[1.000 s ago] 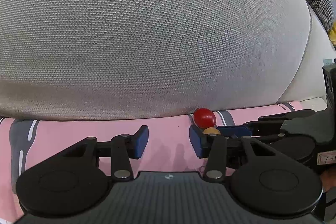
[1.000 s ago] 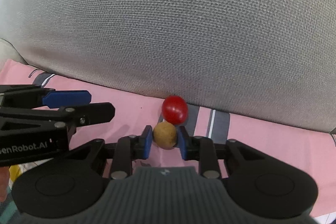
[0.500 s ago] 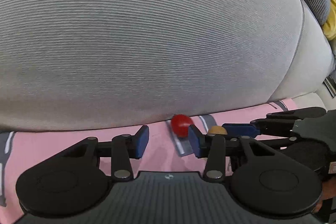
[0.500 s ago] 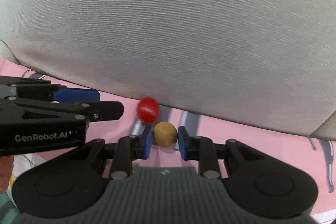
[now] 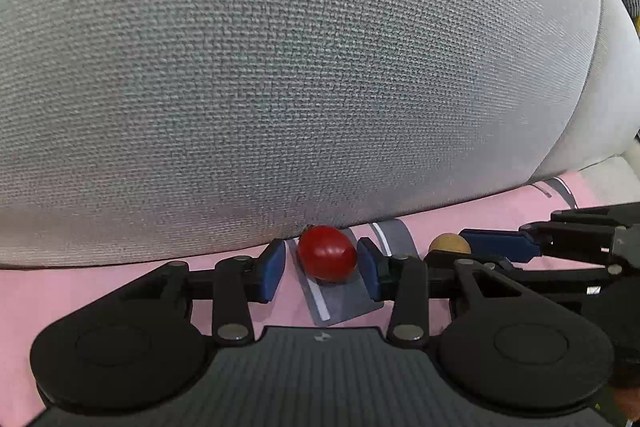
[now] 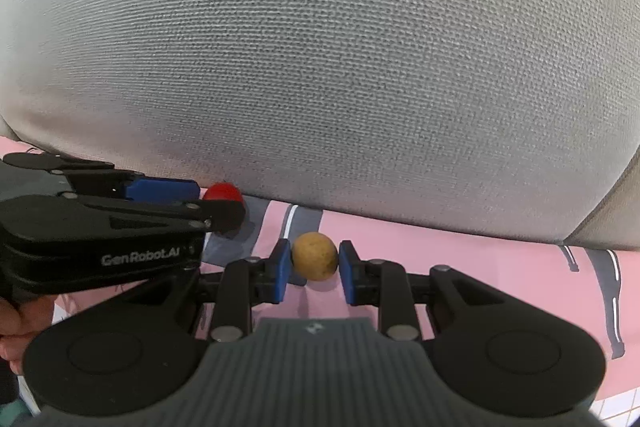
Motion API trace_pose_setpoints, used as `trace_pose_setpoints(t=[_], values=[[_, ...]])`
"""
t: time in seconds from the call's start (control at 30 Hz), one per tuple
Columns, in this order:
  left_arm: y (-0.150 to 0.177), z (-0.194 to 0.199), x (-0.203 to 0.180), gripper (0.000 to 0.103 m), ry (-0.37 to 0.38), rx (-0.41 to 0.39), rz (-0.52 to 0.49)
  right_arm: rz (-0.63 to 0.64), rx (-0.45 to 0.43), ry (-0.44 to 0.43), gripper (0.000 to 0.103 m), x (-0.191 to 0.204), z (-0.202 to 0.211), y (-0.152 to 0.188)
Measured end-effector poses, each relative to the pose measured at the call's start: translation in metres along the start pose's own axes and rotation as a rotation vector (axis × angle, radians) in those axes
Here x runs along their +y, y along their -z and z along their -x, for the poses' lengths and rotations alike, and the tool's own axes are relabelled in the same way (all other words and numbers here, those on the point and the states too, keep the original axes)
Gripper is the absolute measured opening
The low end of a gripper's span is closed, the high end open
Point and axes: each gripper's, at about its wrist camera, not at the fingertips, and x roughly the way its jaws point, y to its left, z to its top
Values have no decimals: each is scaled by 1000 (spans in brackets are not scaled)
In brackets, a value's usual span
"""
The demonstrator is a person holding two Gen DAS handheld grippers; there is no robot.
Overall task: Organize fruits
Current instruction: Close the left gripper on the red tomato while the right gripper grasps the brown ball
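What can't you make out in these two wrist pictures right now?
- Red fruit, right wrist view: lower half hidden by the left tool.
- Tan fruit, left wrist view: mostly hidden behind the right tool.
- Where the fruits go: no bowl or tray in either view; the grey cushion fills both.

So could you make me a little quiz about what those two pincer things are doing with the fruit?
1. True or false: the right gripper is shut on the tan fruit.
2. Which fruit sits between the fingers of the left gripper? A) a green one B) the red fruit C) a purple one
3. Fill in: both fruits lie on a ____ mat just in front of the grey cushion.

Key: 1 true. 2 B; its jaws are closing around it, with a gap still visible on one side. 3 pink.
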Motion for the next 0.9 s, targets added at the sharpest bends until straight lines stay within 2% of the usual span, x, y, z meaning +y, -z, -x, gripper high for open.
trace_pose_setpoints(t=[0.17, 0.3, 0.5, 0.67, 0.9], values=[[1, -10, -6, 47, -1, 9, 0, -17, 10, -5, 22, -5, -7, 4], [2, -14, -11, 37, -3, 9, -18, -19, 13, -15, 22, -4, -10, 5], [1, -9, -10, 35, -4, -6, -15, -8, 5, -17, 22, 3, -4, 3], [1, 23, -2, 35, 9, -41, 10, 11, -17, -26, 22, 14, 10, 3], [4, 79, -1, 35, -16, -81, 3, 25, -66, -64, 22, 29, 45, 9]])
